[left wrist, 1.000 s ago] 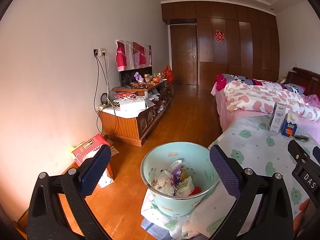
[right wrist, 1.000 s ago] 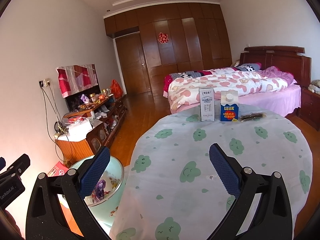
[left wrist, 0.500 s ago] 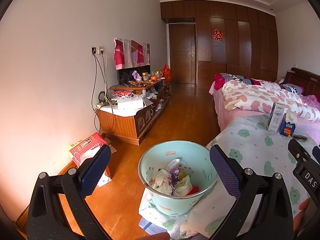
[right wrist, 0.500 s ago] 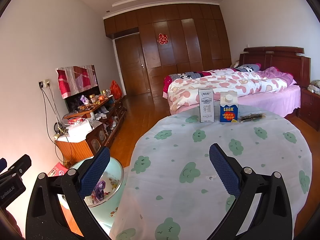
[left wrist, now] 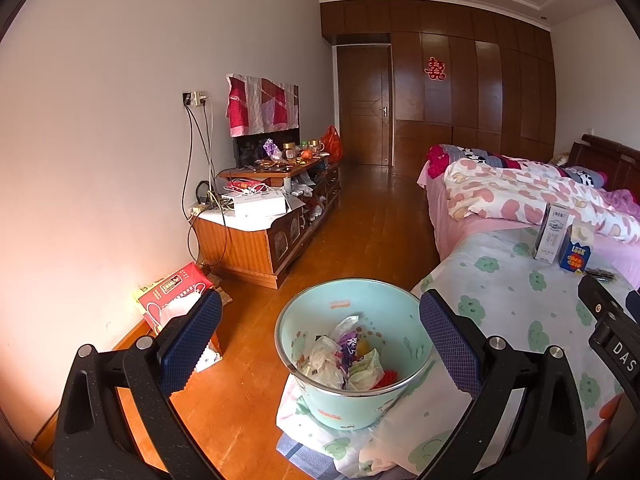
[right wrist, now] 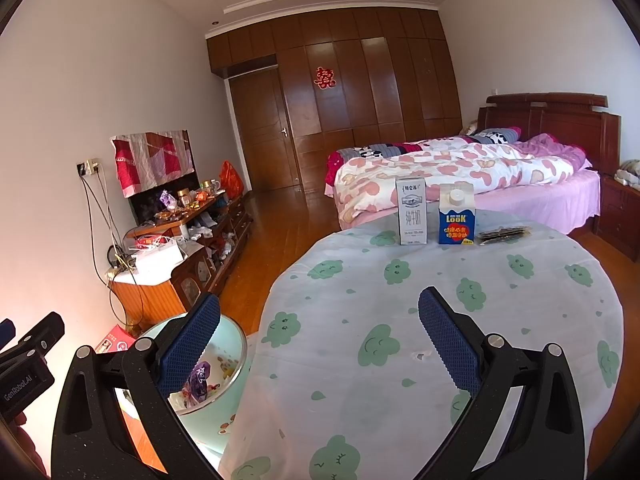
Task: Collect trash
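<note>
A pale green bin [left wrist: 320, 404] holding crumpled wrappers [left wrist: 344, 364] stands on the floor beside the round table [right wrist: 440, 320]. My left gripper [left wrist: 320, 340] hangs open over the bin with nothing between its fingers. At the table's far edge stand a white milk carton [right wrist: 412, 211] and a blue carton [right wrist: 456, 216], with a dark flat wrapper [right wrist: 504, 234] to their right. My right gripper [right wrist: 320, 340] is open above the near part of the table, well short of the cartons. The bin [right wrist: 224, 360] shows at the right wrist view's lower left.
A cluttered wooden TV cabinet [left wrist: 256, 240] runs along the left wall, with a red box [left wrist: 176, 288] on the floor near it. A bed [right wrist: 460, 172] with a heart-pattern quilt lies behind the table. Bare wooden floor [left wrist: 360, 232] runs between cabinet and bed.
The left gripper's view has swung slightly, so the bin sits a little further left and lower. The right gripper has barely moved. Both stay open.
</note>
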